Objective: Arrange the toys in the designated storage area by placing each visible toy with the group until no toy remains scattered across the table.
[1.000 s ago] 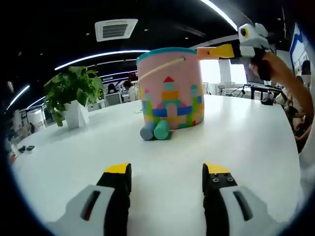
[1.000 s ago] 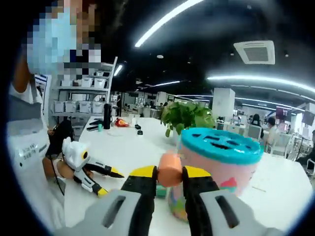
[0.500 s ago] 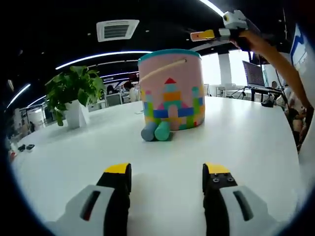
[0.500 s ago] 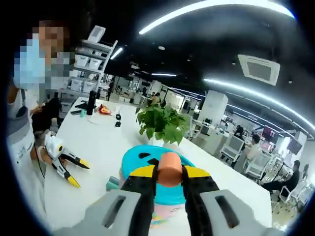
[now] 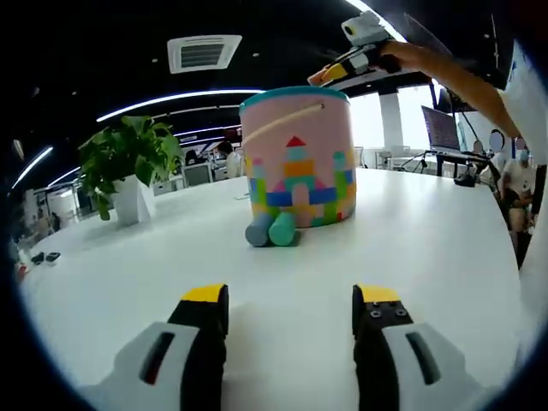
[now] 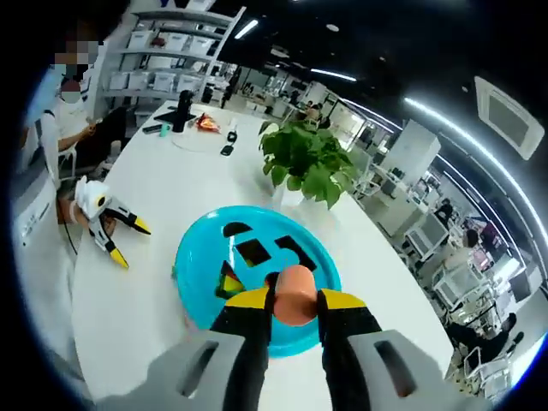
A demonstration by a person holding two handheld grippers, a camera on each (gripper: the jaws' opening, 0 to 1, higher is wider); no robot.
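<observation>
In the left gripper view, our left hand-held gripper [image 5: 291,312] sits low over the white bench [image 5: 411,248] with its 2 yellow-tipped jaws spread apart and nothing between them. Ahead of it stands the pink toy bucket [image 5: 297,156], printed with a coloured block castle and capped by a teal lid. At the foot of the bucket, touching its wall, lie 2 cylinder blocks side by side: a grey-blue cylinder [image 5: 258,229] and a teal cylinder [image 5: 282,228], touching each other. A potted plant [image 5: 124,163] stands well apart to the left of the bucket on the same bench. Up at the top right of this view we see our right hand-held gripper [image 5: 324,74] held by a hand above the bucket's rim, its tip pointing toward the lid.

In the right gripper view, we look almost straight down on the bucket's teal lid [image 6: 205,265], which has several shaped slots cut into it. The right hand-held gripper [image 6: 294,300] is clamped on an orange cylinder block [image 6: 295,293], which hangs just over the near part of the lid, beside the slots; we cannot tell whether the block touches the lid. Through 1 slot a red and yellow piece [image 6: 228,281] shows inside the bucket. To the left, the left hand-held gripper [image 6: 128,244] rests near the bench edge with its jaws parted. The potted plant [image 6: 310,163] stands beyond the lid.
</observation>
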